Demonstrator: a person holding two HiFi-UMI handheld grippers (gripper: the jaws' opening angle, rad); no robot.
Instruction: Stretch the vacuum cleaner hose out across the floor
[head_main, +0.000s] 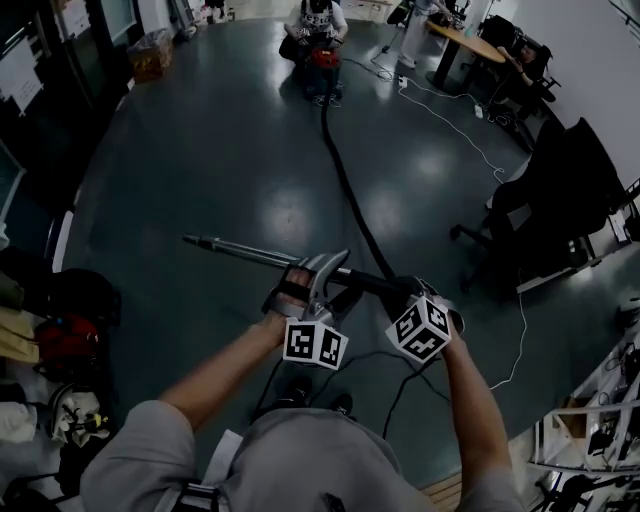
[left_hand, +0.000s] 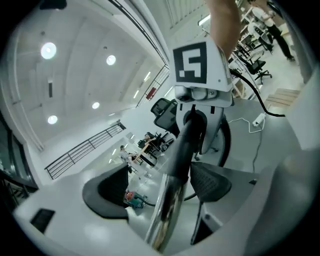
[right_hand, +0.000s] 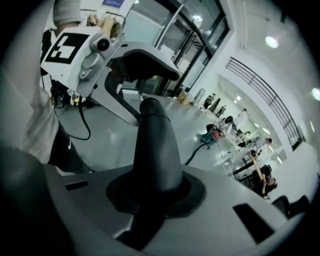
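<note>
Head view: the hose (head_main: 345, 175) lies in a long line on the dark floor (head_main: 220, 150). It runs from the red vacuum (head_main: 322, 58) at 12 o'clock down to the grippers just below centre. A person (head_main: 318, 18) sits right behind the vacuum. The hose ends in a black handle (head_main: 375, 283), and a metal tube (head_main: 240, 250) sticks out from it toward 9 o'clock. The left gripper (head_main: 312, 280) is at the joint of tube and handle. The right gripper (head_main: 425, 298) is just beside it at 3 o'clock, on the handle. A chair (head_main: 560, 190) stands at 3 o'clock, and a white cable (head_main: 470, 130) trails at 1 o'clock.

Left gripper view: the left gripper (left_hand: 160, 186) has its jaws wide apart. The shiny tube (left_hand: 167, 215) passes between them without being squeezed. The handle (left_hand: 187, 140) rises toward 12 o'clock into the right gripper (left_hand: 200, 117). The vacuum (left_hand: 134, 200) shows small at 8 o'clock.

Right gripper view: the right gripper (right_hand: 155, 192) is narrow, its jaws clamped on the handle (right_hand: 155, 150). The left gripper (right_hand: 132, 75) is at 11 o'clock. The vacuum (right_hand: 212, 135) sits far off at 2 o'clock, with the hose (right_hand: 195, 152) leading from it.
</note>
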